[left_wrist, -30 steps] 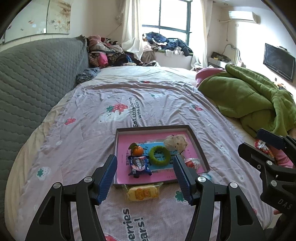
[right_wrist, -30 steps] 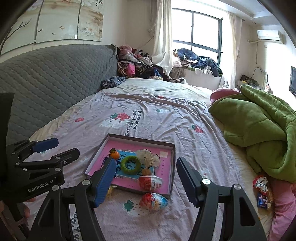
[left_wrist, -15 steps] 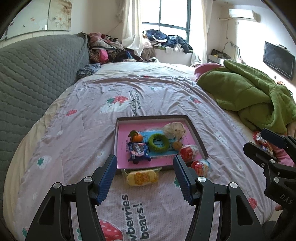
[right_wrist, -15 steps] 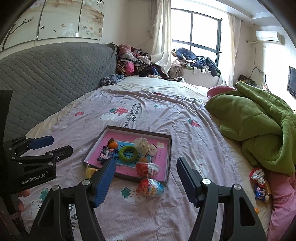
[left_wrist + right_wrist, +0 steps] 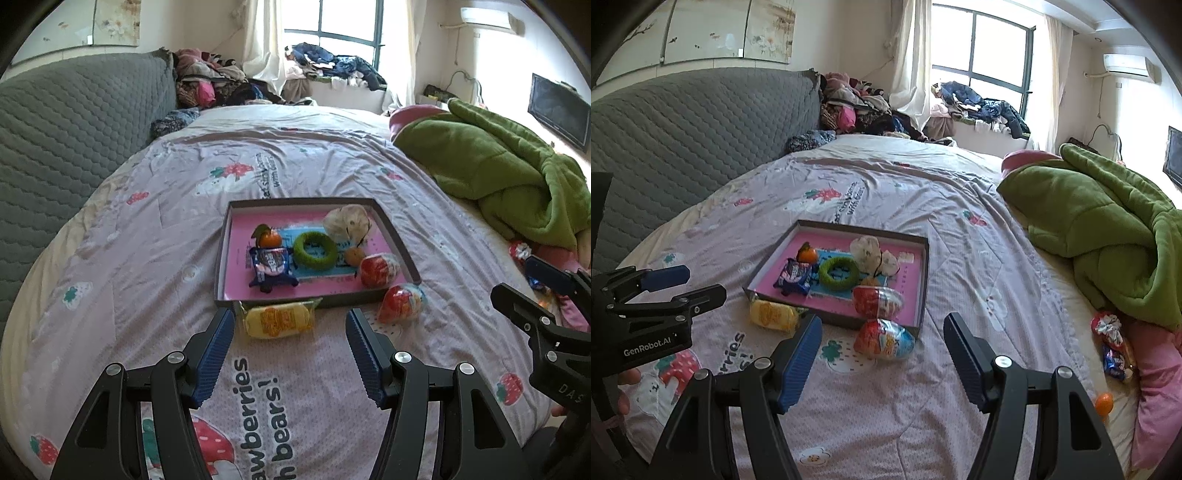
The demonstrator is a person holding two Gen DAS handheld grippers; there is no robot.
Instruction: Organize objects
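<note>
Left gripper (image 5: 290, 341): black frame, ribbed blue pads, jaws spread wide, nothing between them, touching nothing. It hangs over a soft lilac bedcover (image 5: 147, 258) printed with strawberries and lettering.

Just ahead of the left gripper, between its fingertips in the left wrist view: a yellow snack packet (image 5: 277, 319), glossy crinkled film, pillow-shaped. Its long axis runs side to side across the jaws. It lies flat on the cover, its far edge at or against the near wall of the tray; contact cannot be told.

Right gripper (image 5: 882, 334): same build, jaws also wide apart and empty. Just ahead of it, between its fingertips in the right wrist view, lies a foil-wrapped egg (image 5: 884, 339), red, white and blue, smooth and oval, on its side, long axis across the jaws. It sits just outside the tray's near wall.

Beyond both: a shallow rectangular tray (image 5: 221, 258), dark cardboard walls, pink floor. Inside, near to far: a blue biscuit packet (image 5: 271, 264) at left, a second foil egg (image 5: 378, 269) at the right near corner, a nubbly green ring (image 5: 314, 250) lying flat at centre, a small brown lump (image 5: 355, 255), a small orange with a leaf (image 5: 269, 238), and a crumpled pale bundle (image 5: 349, 223) at the far right.

Farther right: a rumpled green fleece blanket (image 5: 498, 173). Far left: a grey quilted headboard (image 5: 66, 122).
</note>
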